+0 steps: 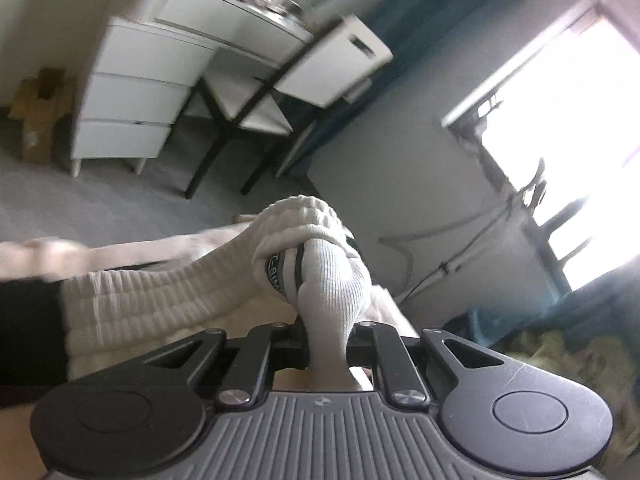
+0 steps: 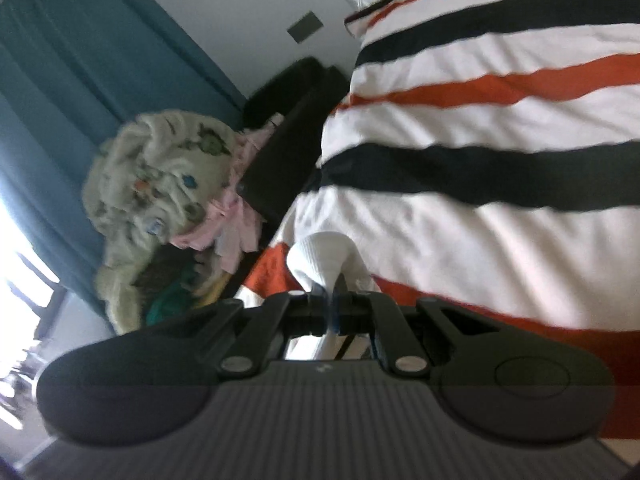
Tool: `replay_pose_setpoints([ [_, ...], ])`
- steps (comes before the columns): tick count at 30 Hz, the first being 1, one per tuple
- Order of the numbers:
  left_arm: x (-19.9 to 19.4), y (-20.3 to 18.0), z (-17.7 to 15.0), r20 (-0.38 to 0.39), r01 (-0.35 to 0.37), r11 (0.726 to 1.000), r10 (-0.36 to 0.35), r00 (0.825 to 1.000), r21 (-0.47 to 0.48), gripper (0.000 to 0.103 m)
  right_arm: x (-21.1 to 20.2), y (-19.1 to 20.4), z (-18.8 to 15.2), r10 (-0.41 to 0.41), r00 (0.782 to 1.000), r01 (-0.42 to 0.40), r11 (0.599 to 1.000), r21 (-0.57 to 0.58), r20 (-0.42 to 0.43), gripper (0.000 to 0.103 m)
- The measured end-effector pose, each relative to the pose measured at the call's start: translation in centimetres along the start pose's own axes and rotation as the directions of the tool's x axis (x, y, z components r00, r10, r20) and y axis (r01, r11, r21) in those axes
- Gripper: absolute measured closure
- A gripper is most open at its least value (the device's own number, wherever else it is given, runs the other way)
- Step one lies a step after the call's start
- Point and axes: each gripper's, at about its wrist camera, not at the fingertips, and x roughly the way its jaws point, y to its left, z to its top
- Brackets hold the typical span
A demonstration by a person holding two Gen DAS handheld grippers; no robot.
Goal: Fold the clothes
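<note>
A bedroom with grey carpet, white drawers (image 1: pixel 132 92) and a bright window (image 1: pixel 560 160) lies beyond the left tool (image 1: pixel 326 344). That tool is clamped on a white ribbed sock (image 1: pixel 328 292), bunched just ahead of it. The right tool (image 2: pixel 334 312) pinches white sock fabric (image 2: pixel 324 258) over a striped bedcover (image 2: pixel 480 120). The pairing or folding step seems underway. Next, the sock must likely be laid flat on the bed.

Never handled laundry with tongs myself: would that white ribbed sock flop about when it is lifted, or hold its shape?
Probably floppy: the sock bunches and folds over above the left claw, which is shut on it. Likely light, since a thin pinch carries it. Its ribbed knit looks grippy, so slipping seems unlikely.
</note>
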Motion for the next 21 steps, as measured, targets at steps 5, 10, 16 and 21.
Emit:
replay_pose_setpoints([
  [5, 8.4, -3.4, -1.3, -0.068, -0.078, 0.989, 0.087, 0.994, 0.128, 0.087, 7.9, 3.3, -3.6, -0.114, 0.993, 0.116, 0.985, -0.129, 0.021, 0.097],
  [10, 10.6, -3.5, -2.1, -0.084, -0.097, 0.968, 0.119, 0.989, 0.231, 0.074, 10.5, 3.6, -5.7, -0.180, 0.984, 0.180, 0.964, -0.195, 0.018, 0.094],
  [16, 8.6, -3.3, -2.1, -0.112, -0.007, 0.935, 0.049, 0.992, 0.355, 0.038, 8.6, 3.2, -4.8, -0.145, 0.989, 0.136, 0.961, -0.241, -0.020, 0.049],
  [21, 1.8, -4.4, -3.9, -0.067, 0.146, 0.860, -0.130, 0.989, 0.489, 0.019, 3.4, 3.1, -4.2, -0.030, 0.998, 0.008, 0.939, -0.343, -0.059, 0.029],
])
